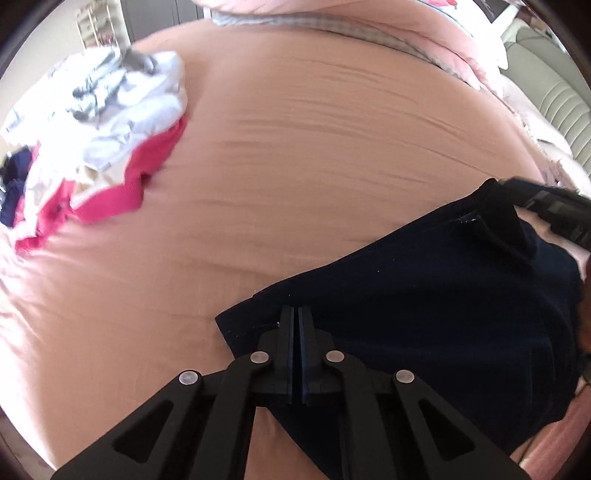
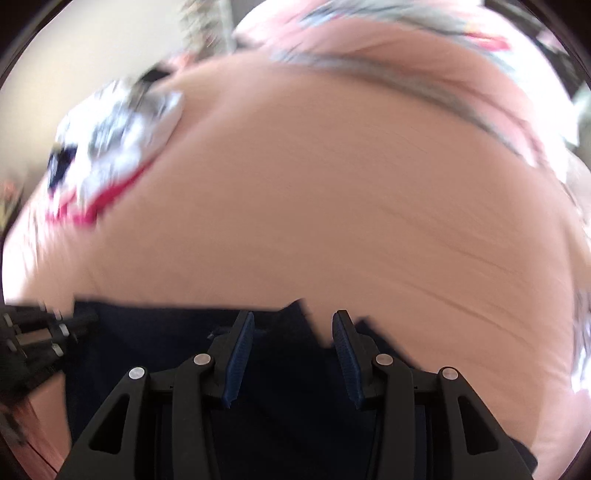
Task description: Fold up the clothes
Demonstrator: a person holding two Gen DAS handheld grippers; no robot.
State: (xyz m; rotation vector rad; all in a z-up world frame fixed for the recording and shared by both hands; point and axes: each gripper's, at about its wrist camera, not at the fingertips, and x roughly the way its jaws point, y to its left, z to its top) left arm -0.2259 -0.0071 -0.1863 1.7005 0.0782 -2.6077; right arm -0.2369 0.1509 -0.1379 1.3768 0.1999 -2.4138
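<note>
A dark navy garment [image 1: 424, 310] lies at the near edge of a bed with a peach sheet [image 1: 295, 166]. My left gripper [image 1: 298, 314] is shut on the garment's left hem. In the right wrist view, which is blurred, my right gripper [image 2: 293, 325] is open, its blue-padded fingers [image 2: 240, 354] spread just above the same navy garment [image 2: 166, 343]. The right gripper also shows at the right edge of the left wrist view [image 1: 554, 214], and the left gripper shows at the left edge of the right wrist view [image 2: 33, 343].
A pile of loose clothes, white, grey and magenta [image 1: 107, 140], lies at the bed's far left; it also shows in the right wrist view [image 2: 110, 147]. Pink pillows and a plaid cloth [image 1: 351, 33] line the far end. A ribbed beige seat [image 1: 561, 107] stands at the right.
</note>
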